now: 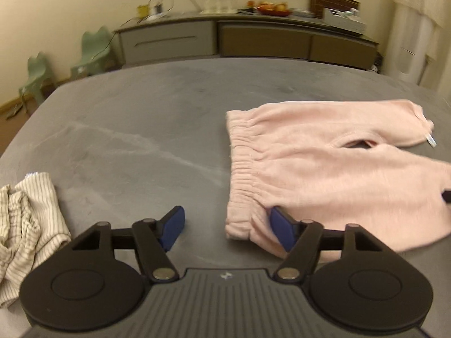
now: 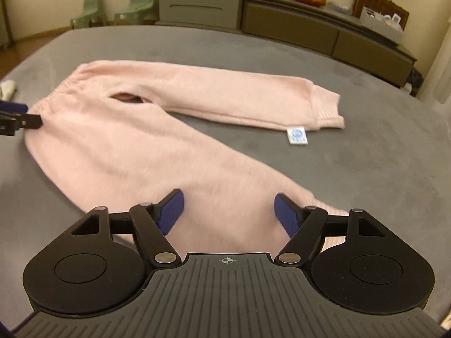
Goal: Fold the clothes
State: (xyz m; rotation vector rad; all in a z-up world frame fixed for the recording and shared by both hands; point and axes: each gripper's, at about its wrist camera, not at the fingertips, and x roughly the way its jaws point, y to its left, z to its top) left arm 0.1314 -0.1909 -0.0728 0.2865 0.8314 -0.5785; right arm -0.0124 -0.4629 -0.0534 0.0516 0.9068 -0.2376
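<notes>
Now you are lining up to fold the pink pants (image 2: 157, 129), spread flat on the gray bed (image 2: 366, 169). Left gripper (image 1: 227, 226) and right gripper (image 2: 228, 209) both gape, holding nothing. Next, pinch waistband and near leg.

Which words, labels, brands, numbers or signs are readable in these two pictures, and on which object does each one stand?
No text can be read.
White tag at the cuff of the pink trousers: a round blue emblem with print, too blurred to read.
Right tongs body: a crosshair mark, no letters.
Left tongs body: a small pale mark, too small to read.
Things on the sideboard: too far and blurred.
</notes>
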